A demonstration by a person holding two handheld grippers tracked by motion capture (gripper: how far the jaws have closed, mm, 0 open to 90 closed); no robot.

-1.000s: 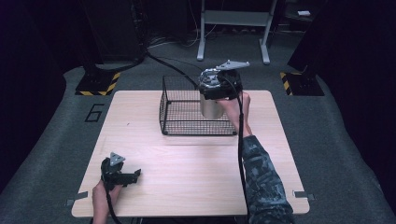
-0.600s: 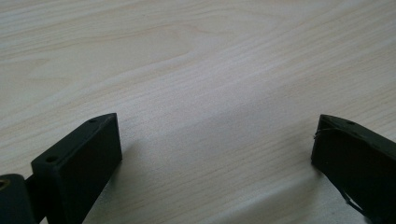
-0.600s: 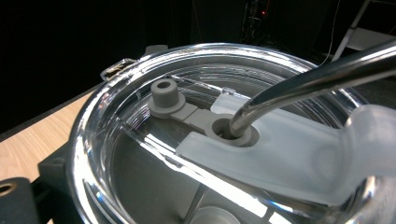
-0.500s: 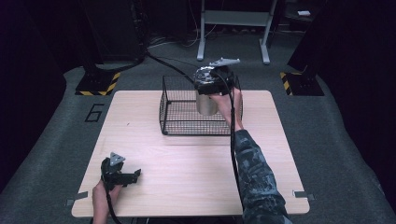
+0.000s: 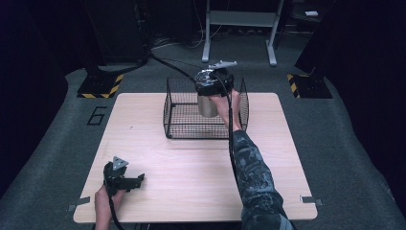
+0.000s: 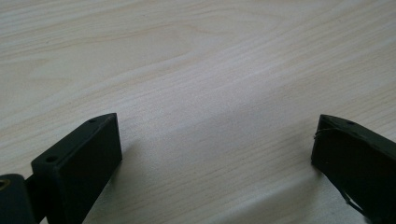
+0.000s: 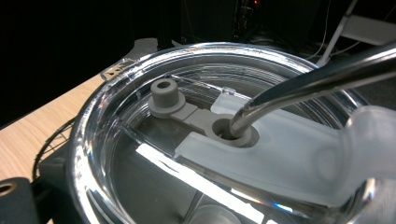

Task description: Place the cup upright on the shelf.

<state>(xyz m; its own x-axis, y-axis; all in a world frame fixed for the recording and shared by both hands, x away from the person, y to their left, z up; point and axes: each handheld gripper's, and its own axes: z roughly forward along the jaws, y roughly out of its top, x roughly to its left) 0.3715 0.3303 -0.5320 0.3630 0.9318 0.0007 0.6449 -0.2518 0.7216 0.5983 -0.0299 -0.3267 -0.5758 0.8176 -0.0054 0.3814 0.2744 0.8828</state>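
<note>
— Where is the tumbler (image 5: 208,105) now?

— Inside the wire basket (image 5: 178,125), which stands at the far edge of the table (image 5: 191,167), about midway along it; the right gripper (image 5: 213,82) sits on top of the tumbler, near the basket's far right corner; whether the cup's base touches the basket floor I cannot tell.

— And its jaws?

— Hidden from where I stand; in the right gripper view the clear lid (image 7: 116,107) and a metal straw (image 7: 317,77) through its grey seal crowd the jaws, so I cannot tell how they stand.

— The other hand?

— The left gripper (image 5: 125,181) rests near the table's near left corner; its jaws (image 6: 74,163) are spread wide over bare wood, holding nothing.
</note>
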